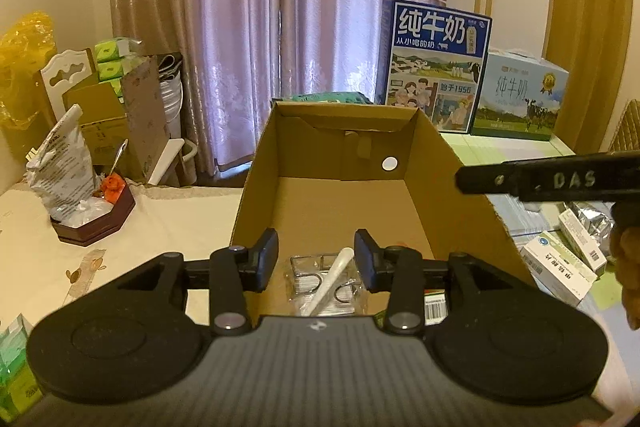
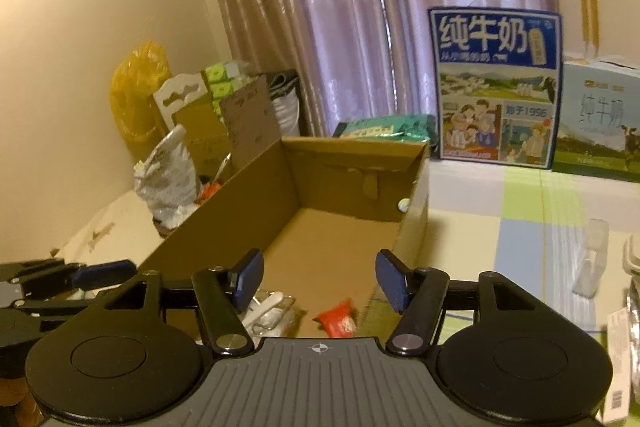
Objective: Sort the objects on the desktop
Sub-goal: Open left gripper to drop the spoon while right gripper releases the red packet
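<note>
Your left gripper point(image 1: 316, 259) and right gripper point(image 2: 320, 283) both hang spread and empty over the cardboard box point(image 1: 440, 187); a clear packet point(image 1: 324, 283) and red sachet point(image 2: 336, 321) already lie inside; medicine boxes point(image 1: 560, 267) at the frame's right remain on the desk.

The left black plastic two-finger gripper point(image 1: 316, 259) has a ribbed grey centre plate with a small crosshair mark, round black discs on either side, silver pivot screws and dark rectangular finger pads point(image 1: 267, 259). The right black plastic two-finger gripper point(image 2: 319, 281) matches it, its pads point(image 2: 248, 279) bluish; its side reads "DAS".
</note>
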### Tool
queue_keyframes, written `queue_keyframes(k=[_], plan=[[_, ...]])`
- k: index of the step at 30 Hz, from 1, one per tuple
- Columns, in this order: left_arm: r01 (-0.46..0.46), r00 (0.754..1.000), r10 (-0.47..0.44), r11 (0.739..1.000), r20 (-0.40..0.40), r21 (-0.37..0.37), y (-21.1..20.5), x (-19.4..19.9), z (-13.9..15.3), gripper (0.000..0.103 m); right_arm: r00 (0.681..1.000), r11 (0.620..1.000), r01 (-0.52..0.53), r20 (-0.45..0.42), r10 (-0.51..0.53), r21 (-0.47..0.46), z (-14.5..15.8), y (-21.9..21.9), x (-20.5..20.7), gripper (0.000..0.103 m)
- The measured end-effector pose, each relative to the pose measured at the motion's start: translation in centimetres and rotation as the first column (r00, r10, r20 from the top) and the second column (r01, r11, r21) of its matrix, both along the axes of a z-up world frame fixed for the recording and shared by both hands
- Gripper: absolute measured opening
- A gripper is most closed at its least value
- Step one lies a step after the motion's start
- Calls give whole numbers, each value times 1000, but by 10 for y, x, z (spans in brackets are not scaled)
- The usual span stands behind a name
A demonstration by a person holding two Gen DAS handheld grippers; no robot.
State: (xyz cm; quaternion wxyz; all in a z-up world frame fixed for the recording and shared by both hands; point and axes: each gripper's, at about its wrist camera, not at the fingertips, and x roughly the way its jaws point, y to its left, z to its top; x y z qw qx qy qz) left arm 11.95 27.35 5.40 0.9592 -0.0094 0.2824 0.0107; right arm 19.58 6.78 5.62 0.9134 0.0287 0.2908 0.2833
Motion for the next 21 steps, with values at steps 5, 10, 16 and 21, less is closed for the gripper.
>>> queue_keyframes(k=[5,10,16,21], plan=[[-3,1000,3,1000,14,-10,-7,-15,7,42,998,998,58,14,-58,19,7,-33,-16,65],[10,1000,-9,1000,24,-29,-21,-28,13,48,989,989,148,-4,-148,31,2,-79,-46,73],[44,998,-40,997,55,-60,-50,-48,23,64,964,967,257,-66,-256,-3,-20,-141,-88,83],[97,994,-94,992,48,-74,-83,-59,26,77,925,933,359,-117,-360,-37,-37,-196,-115,86]])
